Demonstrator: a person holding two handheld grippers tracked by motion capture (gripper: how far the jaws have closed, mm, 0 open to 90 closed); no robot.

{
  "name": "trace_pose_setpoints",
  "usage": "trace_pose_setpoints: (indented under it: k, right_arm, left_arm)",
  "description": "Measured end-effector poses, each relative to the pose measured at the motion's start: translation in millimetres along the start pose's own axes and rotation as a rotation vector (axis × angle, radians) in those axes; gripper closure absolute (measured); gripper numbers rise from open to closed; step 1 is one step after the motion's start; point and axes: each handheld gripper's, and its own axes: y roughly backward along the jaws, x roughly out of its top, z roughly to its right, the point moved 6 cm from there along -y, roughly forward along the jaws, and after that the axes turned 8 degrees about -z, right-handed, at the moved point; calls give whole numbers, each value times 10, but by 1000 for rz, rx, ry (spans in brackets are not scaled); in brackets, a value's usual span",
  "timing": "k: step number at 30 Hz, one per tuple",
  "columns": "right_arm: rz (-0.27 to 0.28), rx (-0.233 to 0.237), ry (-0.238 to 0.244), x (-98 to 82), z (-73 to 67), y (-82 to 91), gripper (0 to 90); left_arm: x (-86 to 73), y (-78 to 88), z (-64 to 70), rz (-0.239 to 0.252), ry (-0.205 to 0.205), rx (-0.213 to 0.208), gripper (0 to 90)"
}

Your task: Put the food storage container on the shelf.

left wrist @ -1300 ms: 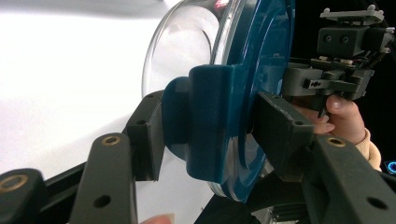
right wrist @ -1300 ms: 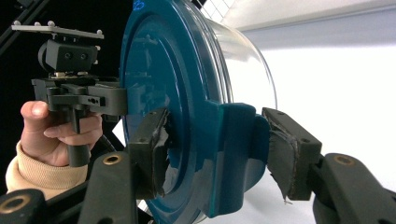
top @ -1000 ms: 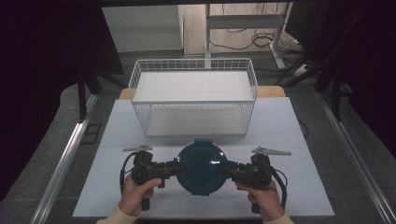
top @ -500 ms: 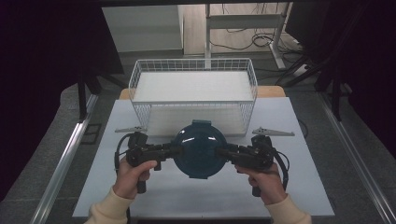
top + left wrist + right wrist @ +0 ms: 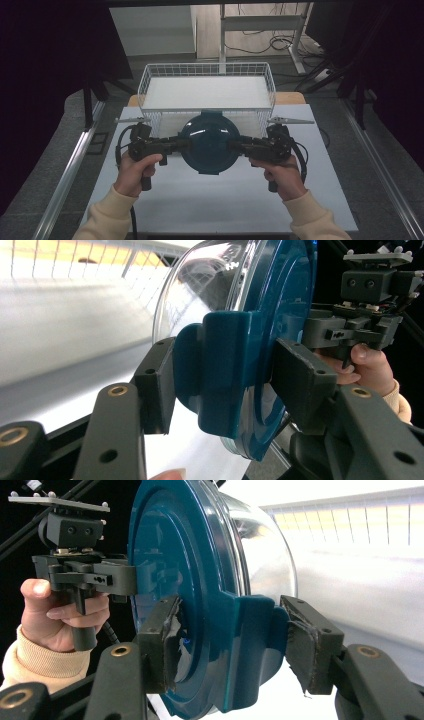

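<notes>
Up off the white table (image 5: 210, 200) goes a round dark-teal plastic container with a clear domed lid (image 5: 209, 142), gripped on opposite side tabs by both grippers. It hangs just before the white wire basket (image 5: 150, 82), its front edge overlapping the near rim.

Wire basket (image 5: 207, 82) stands right behind the held container (image 5: 209, 142), blocking fwd travel. Table (image 5: 210, 200) bare toward the person; room there.

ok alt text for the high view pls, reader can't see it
Two hand-held grippers, left gripper and right gripper, clamp opposite side tabs of a round teal lidded container, holding it above a white table just in front of a white wire basket.
</notes>
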Motion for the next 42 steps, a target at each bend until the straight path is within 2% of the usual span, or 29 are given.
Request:
trace_pose_setpoints:
  k: [5,10,13,21,32,38,42]
  right_arm:
    - [13,5,19,155,-42,22,441]
    - [9,9,15,313,-24,23,441]
    - [8,2,17,400,9,7,441]
    - [-10,-14,22,627,124,-67,442]
    - [-9,-10,27,832,221,-105,443]
    - [-4,0,23,974,256,-110,444]
    - [-2,-2,21,1064,276,-114,444]
  left_arm:
    - [147,66,25,18,-18,2,458]
    - [297,89,17,25,-23,6,458]
    - [424,75,-58,30,-20,-4,457]
    - [643,39,-219,47,-2,-18,455]
    - [857,35,-289,53,-5,-20,458]
    - [1028,64,-304,61,-28,-17,463]
    - [1103,61,-337,65,-17,-22,463]
